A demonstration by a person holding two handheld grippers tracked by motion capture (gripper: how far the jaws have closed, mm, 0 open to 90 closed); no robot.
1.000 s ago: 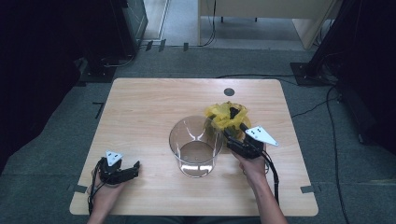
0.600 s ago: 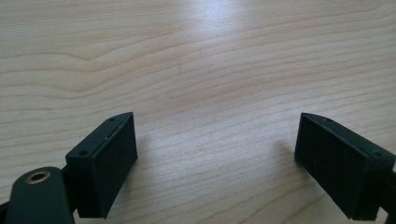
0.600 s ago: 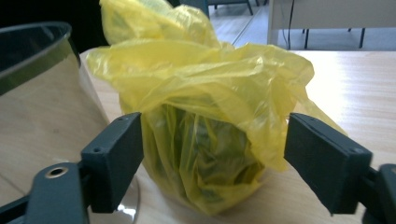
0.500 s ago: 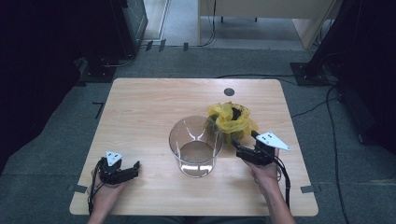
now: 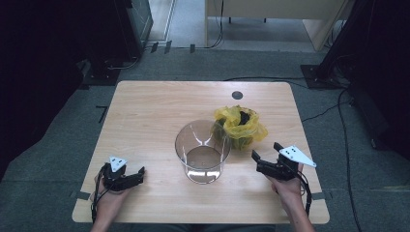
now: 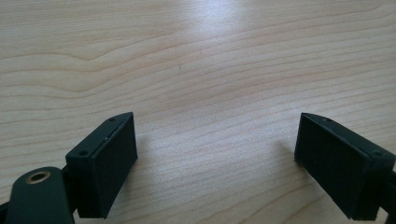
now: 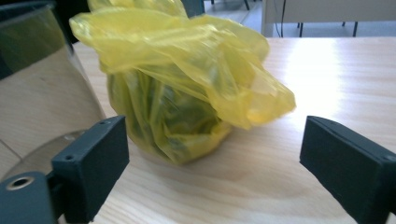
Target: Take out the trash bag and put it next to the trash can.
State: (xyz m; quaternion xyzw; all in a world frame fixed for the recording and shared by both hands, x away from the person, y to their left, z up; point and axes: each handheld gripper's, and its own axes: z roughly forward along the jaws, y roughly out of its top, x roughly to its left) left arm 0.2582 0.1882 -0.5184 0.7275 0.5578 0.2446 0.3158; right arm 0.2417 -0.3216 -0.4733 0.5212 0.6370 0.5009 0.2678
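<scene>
A crumpled yellow plastic bag [image 5: 239,126] with dark green contents stands on the wooden table [image 5: 159,116], right of centre. Touching its left side is a clear glass bowl [image 5: 202,151], which looks empty. My right gripper [image 5: 267,154] is open, a little in front of the bag and apart from it. In the right gripper view the yellow bag [image 7: 180,88] sits beyond the spread jaws, with the glass bowl [image 7: 42,93] at the left. My left gripper [image 5: 138,176] rests near the front left of the table, open. In the left gripper view its jaws hold nothing over the bare tabletop [image 6: 201,79].
A small dark round hole [image 5: 237,95] marks the table's far side. Cables [image 5: 338,108] run over the grey floor to the right. Dark equipment stands at the back left, and pale furniture [image 5: 270,19] beyond the table.
My right gripper has let go of the yellow bag and drawn back toward the table's front right edge, now open. The bag stays beside the bowl. The left gripper has not moved.
</scene>
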